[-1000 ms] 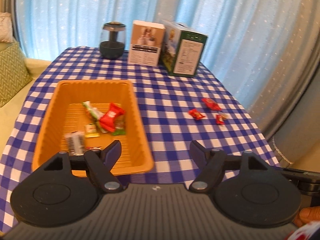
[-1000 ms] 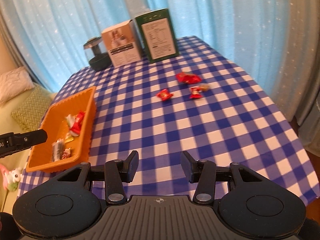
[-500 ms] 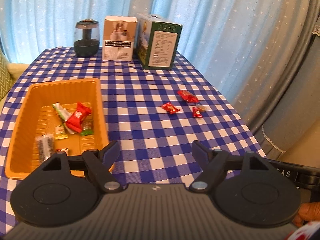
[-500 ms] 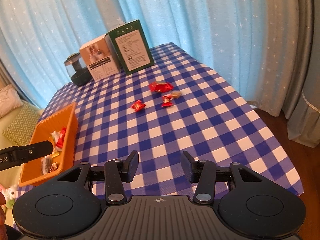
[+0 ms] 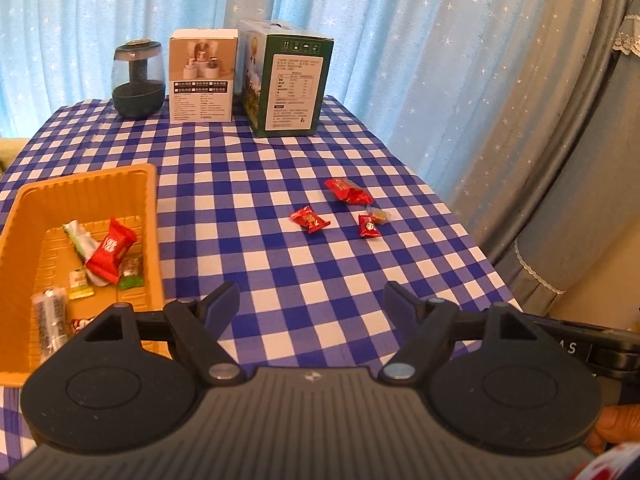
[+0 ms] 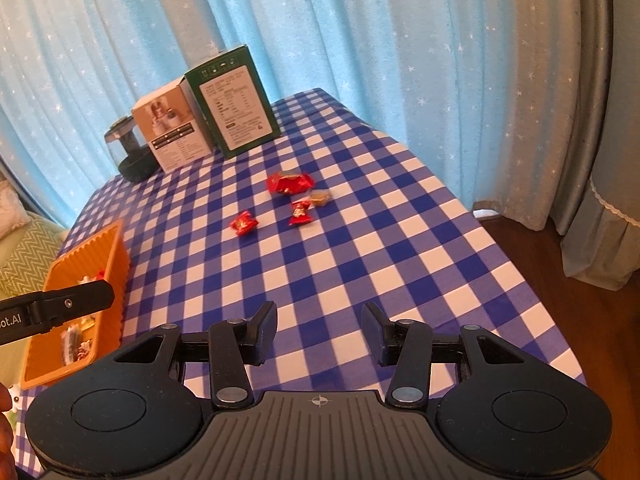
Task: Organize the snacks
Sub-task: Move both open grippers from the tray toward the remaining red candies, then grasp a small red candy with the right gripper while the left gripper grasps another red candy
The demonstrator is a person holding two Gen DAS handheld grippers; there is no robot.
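Blue star-speckled curtains (image 5: 360,40) fill the whole top of both views, with a counter (image 5: 280,264) under a blue-and-white checked cloth taking up the middle.

Next biggest, the claws. The left claw (image 5: 311,300) sits at the bottom of its view, jaws spread wide with nothing between them, hovering over bare cloth. The right claw (image 6: 319,330) is at the bottom of its view too, jaws noticeably closer together but still apart, also holding nothing and touching nothing.

One orange basket (image 5: 24,216) is at the left edge. A second ago it sat right over the left claw, nearly centre frame; now it has slid off to the left, and the loose sweets have drifted from the right toward the middle. In the right view the table corner and wood floor (image 6: 560,280) have come into sight at right.

Two boxes stand at upper centre: one white box (image 5: 202,76) and one green box (image 5: 292,84), just beside each other. One dark jar (image 5: 138,78) is left of them.

Snacks in the basket: I count about six, including a red packet (image 5: 110,256), though a couple are half hidden. Loose on the cloth, centre right: three red sweets, the bigger one (image 5: 348,192) behind, two small ones (image 5: 310,219) (image 5: 369,226), plus one brown sweet (image 5: 378,215) touching the right-hand small one.
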